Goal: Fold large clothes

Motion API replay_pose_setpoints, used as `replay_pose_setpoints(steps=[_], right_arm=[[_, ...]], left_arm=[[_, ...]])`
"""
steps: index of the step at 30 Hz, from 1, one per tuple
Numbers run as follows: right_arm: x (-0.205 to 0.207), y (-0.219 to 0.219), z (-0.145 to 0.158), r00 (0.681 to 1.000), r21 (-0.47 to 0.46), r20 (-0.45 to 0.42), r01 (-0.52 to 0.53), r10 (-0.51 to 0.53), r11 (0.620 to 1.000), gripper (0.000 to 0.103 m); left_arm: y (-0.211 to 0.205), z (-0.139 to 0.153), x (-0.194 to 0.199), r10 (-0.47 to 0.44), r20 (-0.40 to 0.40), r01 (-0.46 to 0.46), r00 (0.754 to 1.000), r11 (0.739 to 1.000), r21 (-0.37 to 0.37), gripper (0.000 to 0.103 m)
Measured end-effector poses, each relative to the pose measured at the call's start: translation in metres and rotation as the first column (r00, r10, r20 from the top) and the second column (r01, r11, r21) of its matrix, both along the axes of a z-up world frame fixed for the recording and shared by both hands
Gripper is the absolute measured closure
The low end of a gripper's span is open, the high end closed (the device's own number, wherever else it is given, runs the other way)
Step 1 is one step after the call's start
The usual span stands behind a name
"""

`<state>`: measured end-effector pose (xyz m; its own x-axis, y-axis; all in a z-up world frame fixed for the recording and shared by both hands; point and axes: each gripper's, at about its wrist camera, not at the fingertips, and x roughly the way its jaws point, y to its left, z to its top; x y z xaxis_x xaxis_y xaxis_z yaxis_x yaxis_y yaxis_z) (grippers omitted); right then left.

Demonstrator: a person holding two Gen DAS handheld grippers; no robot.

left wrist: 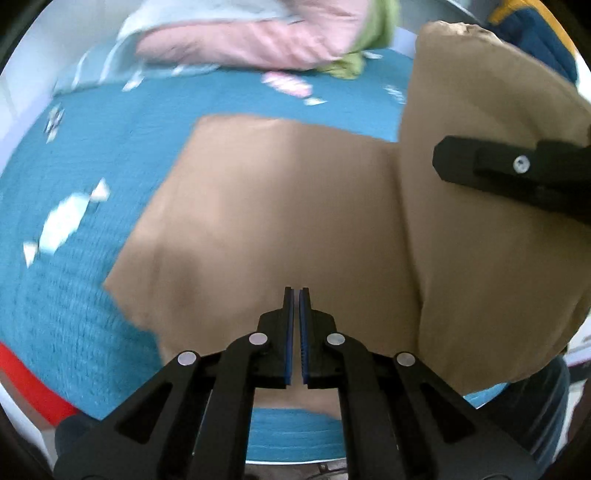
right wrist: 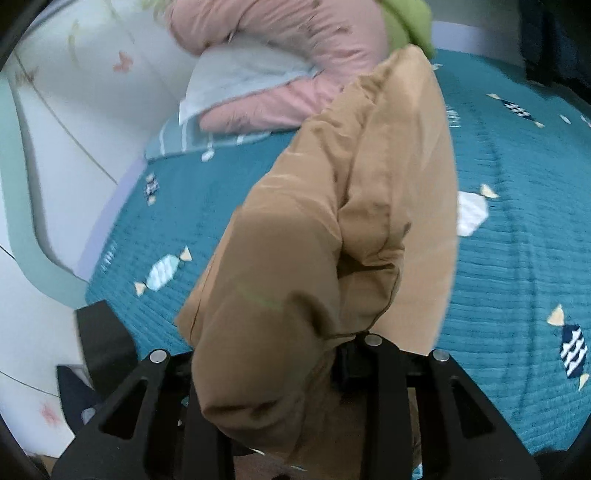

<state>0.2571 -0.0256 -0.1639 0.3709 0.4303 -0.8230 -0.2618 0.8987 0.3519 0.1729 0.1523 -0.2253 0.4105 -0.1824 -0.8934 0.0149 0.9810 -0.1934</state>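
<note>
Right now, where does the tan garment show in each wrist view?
Left wrist: tan garment lies flat across the centre, with a raised fold at right by the right hand-held gripper.
Right wrist: it hangs bunched down the centre, draped over the jaws.
Shared landmark: pink bedding, top.

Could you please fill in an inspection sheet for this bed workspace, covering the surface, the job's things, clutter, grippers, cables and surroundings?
Surface: teal quilted bedspread with candy prints.
Job's things: tan garment, one part lying flat on the bed, the other part lifted and bunched.
Clutter: pink bedding, pale blue cloth and green fabric piled at the far end.
Grippers: left gripper shut, nothing visibly between its fingers, above the flat part; right gripper draped in the lifted tan fabric, tips hidden.
Cables: nothing seen.
Surroundings: white wall with faint prints beside the bed; red object at the near edge.
</note>
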Motion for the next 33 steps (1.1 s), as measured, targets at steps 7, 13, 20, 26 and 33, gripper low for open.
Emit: replay_pose_setpoints(steps=[7, 13, 20, 26, 33], right_arm=[[0.025, 0.064, -0.04, 0.987, 0.057, -0.145, -0.055, 0.063, 0.997, 0.033], [0.023, 0.072, -0.041, 0.949, 0.329, -0.261, -0.084, 0.177, 0.94, 0.029], [0.02, 0.096, -0.07, 0.906, 0.376, -0.352, -0.093, 0.235, 0.922, 0.028], [0.017, 0.091, -0.055, 0.937, 0.341, -0.307, -0.059, 0.17, 0.938, 0.03], [-0.022, 0.019, 0.018, 0.992, 0.478, -0.085, -0.039, 0.09, 0.878, 0.041]], left_arm=[[0.068, -0.016, 0.01, 0.138, -0.027, -0.14, 0.99, 0.984, -0.114, 0.099], [0.091, -0.011, 0.002, 0.18, -0.01, -0.179, 0.984, 0.974, -0.139, 0.1], [0.104, -0.001, 0.009, 0.194, 0.016, -0.191, 0.981, 0.977, -0.093, 0.099], [0.115, 0.009, 0.002, 0.239, 0.032, -0.236, 0.97, 0.968, -0.09, 0.09], [0.107, 0.034, 0.01, 0.249, 0.115, -0.248, 0.962, 0.968, -0.029, 0.09]])
